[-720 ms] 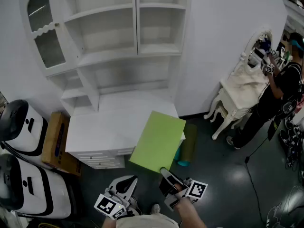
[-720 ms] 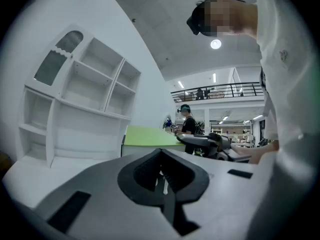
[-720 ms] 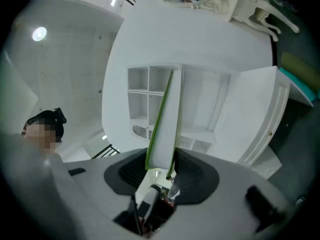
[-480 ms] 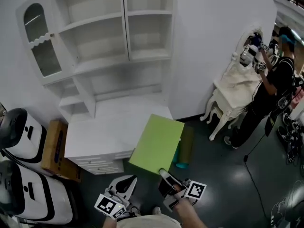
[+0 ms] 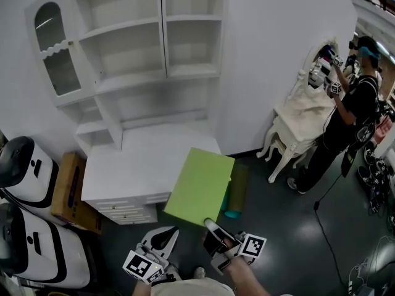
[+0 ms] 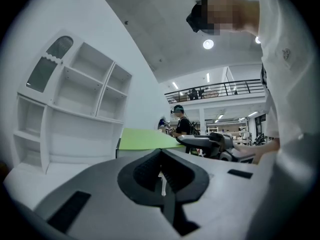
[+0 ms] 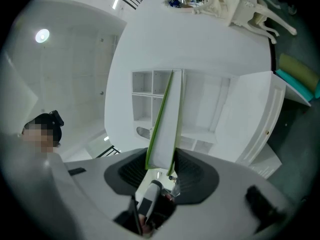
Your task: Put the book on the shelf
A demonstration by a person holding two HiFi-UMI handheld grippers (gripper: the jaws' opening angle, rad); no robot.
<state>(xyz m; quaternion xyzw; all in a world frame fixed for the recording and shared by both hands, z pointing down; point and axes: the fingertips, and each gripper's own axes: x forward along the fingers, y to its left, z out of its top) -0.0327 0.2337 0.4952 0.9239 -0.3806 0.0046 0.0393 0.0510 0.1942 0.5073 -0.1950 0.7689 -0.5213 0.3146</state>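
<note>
A flat lime-green book is held level over the front right corner of the white desk top. My right gripper is shut on its near corner. In the right gripper view the book runs edge-on away from the jaws toward the white shelf unit. The shelf unit stands on the desk with bare compartments. My left gripper hangs low beside the right one, shut with nothing in it; the book shows beyond it.
Two white rounded machines and a cardboard box stand left of the desk. A green and teal roll lies on the dark floor at the desk's right. A person works at an ornate white table at the far right.
The view has slid a little, so the shelf and desk sit further left. The book stays in the right gripper over the desk corner. The left gripper has not moved.
</note>
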